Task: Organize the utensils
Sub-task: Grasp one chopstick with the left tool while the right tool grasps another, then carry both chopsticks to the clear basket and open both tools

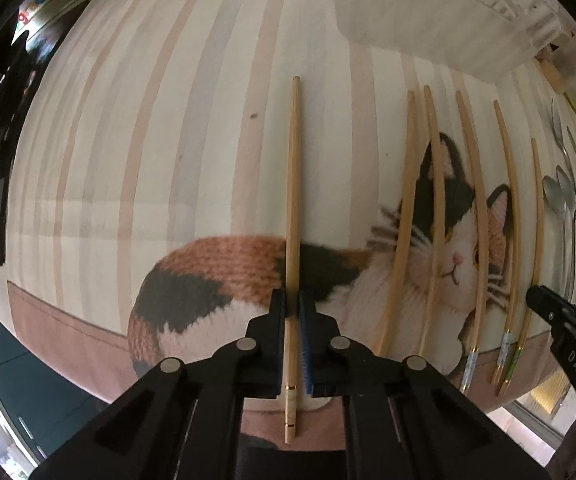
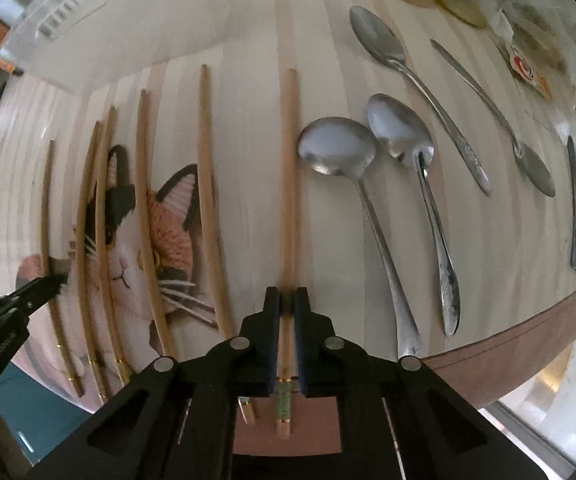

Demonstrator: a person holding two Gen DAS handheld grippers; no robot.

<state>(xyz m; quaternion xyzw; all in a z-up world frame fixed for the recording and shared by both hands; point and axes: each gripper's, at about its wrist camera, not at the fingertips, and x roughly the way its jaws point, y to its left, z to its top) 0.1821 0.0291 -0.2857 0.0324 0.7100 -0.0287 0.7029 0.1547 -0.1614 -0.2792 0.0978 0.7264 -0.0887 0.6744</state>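
Sorting chopsticks on bench [image 1: 215,80]: your left claw [image 1: 292,300] clamps plain chopstick [image 1: 294,200]; right claw [image 2: 286,300] clamps green-banded chopstick [image 2: 288,200]. Next, likely carry plain one toward row [image 1: 440,208] at 3 o'clock.

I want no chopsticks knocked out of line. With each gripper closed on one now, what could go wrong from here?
The left gripper pinches its chopstick near the banded end, so the long tip may swing or droop. The right gripper holds its chopstick close beside the ladle spoon and a neighbouring chopstick; sideways motion could nudge either.
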